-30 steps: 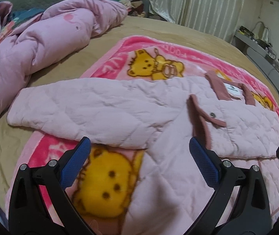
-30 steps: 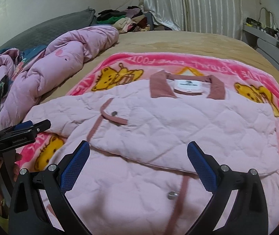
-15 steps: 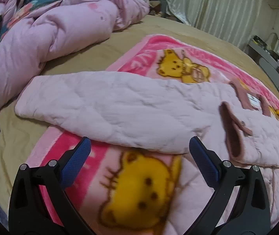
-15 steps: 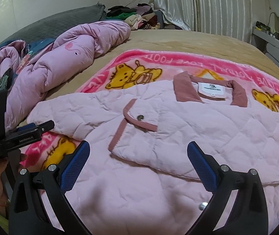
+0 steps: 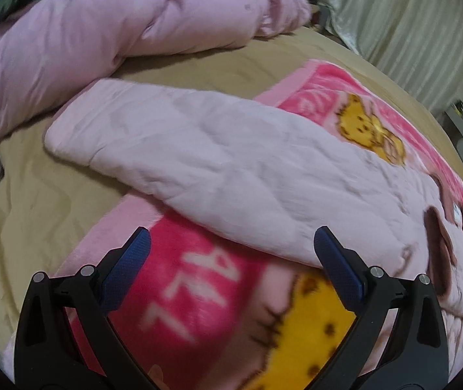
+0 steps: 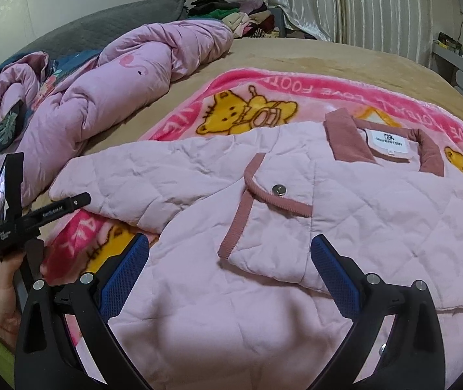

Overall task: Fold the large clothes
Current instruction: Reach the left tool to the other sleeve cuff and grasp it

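Left gripper jaws spread wide, nothing between them, hovering over the pink bear-print blanket; the jacket's sleeve lies just ahead of its fingertips, running from far left to near right, cuff end on the tan bedsheet. Right gripper also wide open and empty, above the pink quilted jacket, which lies flat on the blanket with its collar and label ahead-right and a snap flap straight ahead. No containers in view. Pink duvet bunched far left. Left view motion-blurred, blanket lettering unreadable. A hand on the left gripper's handle is cut off at the right view's left edge. Clothes pile far back, too small to sort.
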Available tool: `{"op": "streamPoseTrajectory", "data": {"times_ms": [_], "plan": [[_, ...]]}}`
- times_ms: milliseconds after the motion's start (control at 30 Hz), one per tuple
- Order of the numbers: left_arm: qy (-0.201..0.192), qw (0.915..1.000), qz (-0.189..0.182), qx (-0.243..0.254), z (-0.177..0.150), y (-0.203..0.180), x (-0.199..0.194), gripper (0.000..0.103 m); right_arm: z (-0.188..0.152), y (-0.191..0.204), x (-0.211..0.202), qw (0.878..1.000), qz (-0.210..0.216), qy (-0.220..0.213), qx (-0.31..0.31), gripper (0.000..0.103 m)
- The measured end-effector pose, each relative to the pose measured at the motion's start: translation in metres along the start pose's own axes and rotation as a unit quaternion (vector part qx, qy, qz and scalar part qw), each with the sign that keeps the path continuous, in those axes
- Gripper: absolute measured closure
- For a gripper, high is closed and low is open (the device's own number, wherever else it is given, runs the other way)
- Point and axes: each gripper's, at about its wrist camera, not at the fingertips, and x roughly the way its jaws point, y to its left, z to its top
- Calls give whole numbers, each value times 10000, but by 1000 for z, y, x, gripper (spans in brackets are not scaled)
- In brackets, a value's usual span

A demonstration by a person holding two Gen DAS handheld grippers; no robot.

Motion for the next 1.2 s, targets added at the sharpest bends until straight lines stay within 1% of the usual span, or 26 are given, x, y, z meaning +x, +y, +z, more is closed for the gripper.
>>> {"op": "streamPoseTrajectory", "data": {"times_ms": [167, 300, 433, 533, 600, 700, 800, 833, 867, 900, 967, 1000, 1033, 1100, 1133, 1200], "plan": [[2, 9992, -31, -392, 6, 24, 12, 9, -2, -1, 9, 9999, -33, 104, 23, 4], [81, 9971, -158, -736, 16, 45, 27, 9, -5, -2, 14, 9999, -69, 156, 23, 4], [55, 9946, -249, -1008, 26, 63, 34, 9, -6, -3, 19, 9997, -112, 211, 34, 4], [138, 9908, -384, -1292, 33, 77, 45, 9, -7, -3, 22, 9996, -132, 244, 38, 4], [163, 9867, -492, -1542, 37, 88, 53, 9, -7, -3, 23, 9996, -124, 250, 38, 4], [118, 9820, -611, -1782, 41, 100, 58, 9, -8, -2, 24, 9996, -110, 263, 19, 4], [-5, 9784, -678, -1953, 47, 108, 61, 10, -9, 1, 25, 9996, -84, 284, 3, 4], [-71, 9776, -698, -1985, 49, 110, 61, 13, -10, 2, 25, 9995, -58, 296, 5, 4], [-125, 9768, -687, -2024, 50, 112, 61, 23, -11, 3, 25, 9995, -40, 313, 0, 4], [-125, 9761, -653, -2070, 50, 114, 61, 30, -11, 4, 25, 9994, -31, 331, -19, 4], [-174, 9741, -678, -2151, 51, 119, 60, 57, -11, 7, 25, 9995, -12, 324, -54, 4], [-221, 9728, -721, -2188, 51, 121, 57, 65, -11, 9, 24, 9995, 23, 313, -71, 4], [-295, 9719, -775, -2203, 52, 122, 53, 78, -10, 11, 23, 9995, 45, 307, -83, 4], [-486, 9713, -915, -2140, 54, 123, 40, 84, -9, 16, 22, 9994, 101, 291, -130, 4], [-616, 9733, -925, -2010, 56, 118, 30, 86, -8, 20, 21, 9993, 169, 285, -175, 4], [-850, 9762, -889, -1786, 58, 109, 10, 87, -6, 30, 18, 9989, 260, 241, -303, 5]]}}
